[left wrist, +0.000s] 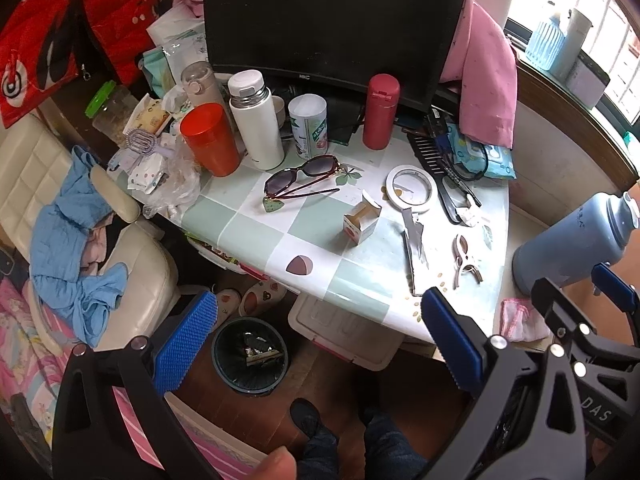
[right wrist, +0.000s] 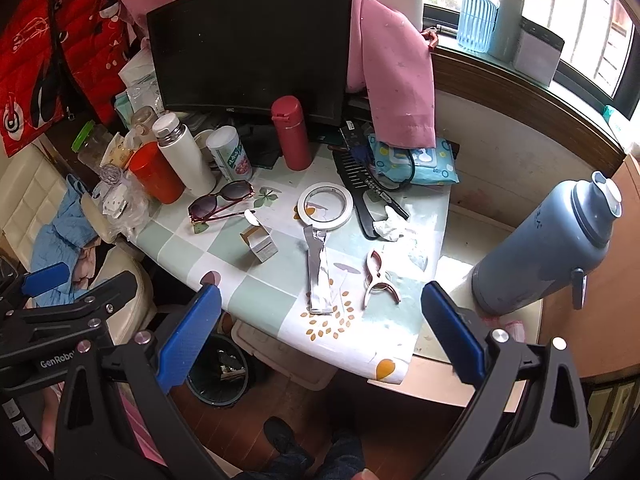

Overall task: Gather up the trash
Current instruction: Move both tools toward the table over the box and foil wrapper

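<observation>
On the checked tablecloth lie a small opened cardboard box point(left wrist: 359, 222) point(right wrist: 259, 242), a torn silver foil wrapper point(left wrist: 414, 256) point(right wrist: 319, 276) and a crumpled white tissue point(left wrist: 469, 213) point(right wrist: 390, 224). A dark bin point(left wrist: 250, 354) point(right wrist: 218, 372) with scraps in it stands on the floor under the table's near edge. My left gripper point(left wrist: 316, 340) hangs open above the bin and the table edge, holding nothing. My right gripper point(right wrist: 320, 324) is open too, just short of the foil wrapper. Each gripper's black frame shows at the edge of the other's view.
Sunglasses point(left wrist: 302, 178), a tape roll point(left wrist: 412, 188), a black comb point(right wrist: 362, 190), a pink clip point(right wrist: 378, 276), flasks, a red cup point(left wrist: 210, 140) and a monitor point(left wrist: 332, 24) crowd the table. A blue thermos point(right wrist: 548, 244) stands right. A cream chair point(left wrist: 132, 264) is at the left.
</observation>
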Tool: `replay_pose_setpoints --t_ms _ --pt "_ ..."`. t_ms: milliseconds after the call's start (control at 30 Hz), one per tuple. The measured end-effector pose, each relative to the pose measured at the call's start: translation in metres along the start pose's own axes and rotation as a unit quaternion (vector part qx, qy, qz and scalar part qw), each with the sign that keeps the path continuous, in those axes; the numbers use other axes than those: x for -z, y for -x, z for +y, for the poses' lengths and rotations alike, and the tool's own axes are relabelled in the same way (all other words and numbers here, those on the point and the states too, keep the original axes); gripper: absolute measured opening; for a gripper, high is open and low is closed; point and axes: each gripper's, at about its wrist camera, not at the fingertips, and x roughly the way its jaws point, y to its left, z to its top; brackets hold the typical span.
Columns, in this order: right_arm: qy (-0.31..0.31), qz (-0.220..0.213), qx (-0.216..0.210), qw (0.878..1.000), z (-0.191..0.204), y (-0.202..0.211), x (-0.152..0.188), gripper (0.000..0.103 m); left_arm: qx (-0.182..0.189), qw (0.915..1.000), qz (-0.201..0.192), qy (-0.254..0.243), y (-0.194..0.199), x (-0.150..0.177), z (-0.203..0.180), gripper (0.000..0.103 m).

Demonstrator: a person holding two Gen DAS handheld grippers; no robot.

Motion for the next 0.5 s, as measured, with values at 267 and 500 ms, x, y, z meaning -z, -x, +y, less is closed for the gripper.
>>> replay_pose_setpoints --t_ms 267,500 --pt "-0.011 -0.002 0.006 1.000 0.004 0.004 0.004 0.099 0.011 0.9999 -0.003 -0.010 0.001 -0.002 0.004 0.099" --pt "-0.021 -0.008 0.017 1.000 0.014 0.010 0.008 0.099 0.020 0.9996 -0.007 -0.020 0.000 -0.001 0.009 0.099"
